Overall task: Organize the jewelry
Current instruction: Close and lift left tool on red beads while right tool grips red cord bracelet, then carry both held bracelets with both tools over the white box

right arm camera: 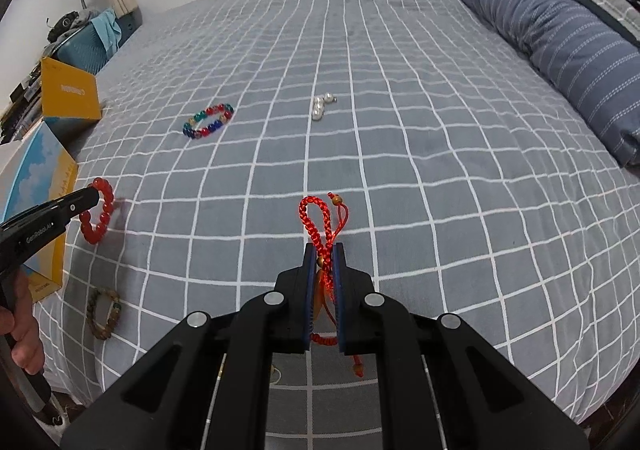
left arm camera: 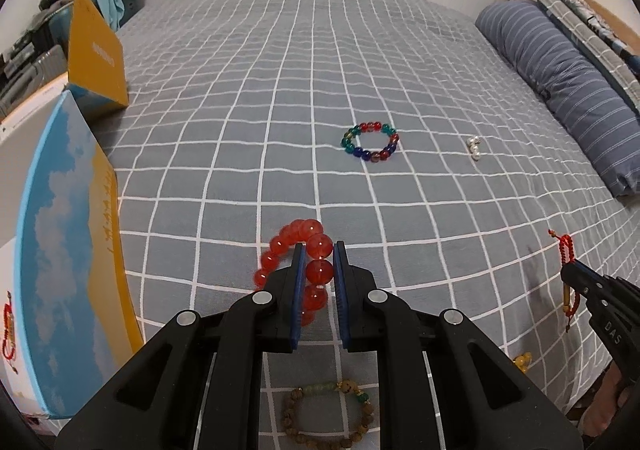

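My left gripper (left arm camera: 319, 250) is shut on a red bead bracelet (left arm camera: 296, 246) and holds it above the bed beside the box; it also shows in the right wrist view (right arm camera: 100, 210). My right gripper (right arm camera: 324, 250) is shut on a red braided cord bracelet (right arm camera: 324, 222), also in the left wrist view (left arm camera: 566, 254). A multicoloured bead bracelet (left arm camera: 370, 141) (right arm camera: 208, 121) and a small pearl piece (left arm camera: 474, 146) (right arm camera: 322, 104) lie on the bed. A brown wooden bead bracelet (left arm camera: 330, 416) (right arm camera: 105, 314) lies near the front edge.
An open box with a sky-print wall (left arm camera: 60, 250) (right arm camera: 36, 170) and yellow lid (left arm camera: 94, 50) stands at the left; a red cord piece (left arm camera: 8, 326) lies inside. A striped pillow (left arm camera: 568, 82) (right arm camera: 560, 38) lies at the right. A small yellow item (left arm camera: 523, 361) sits near the bed's front edge.
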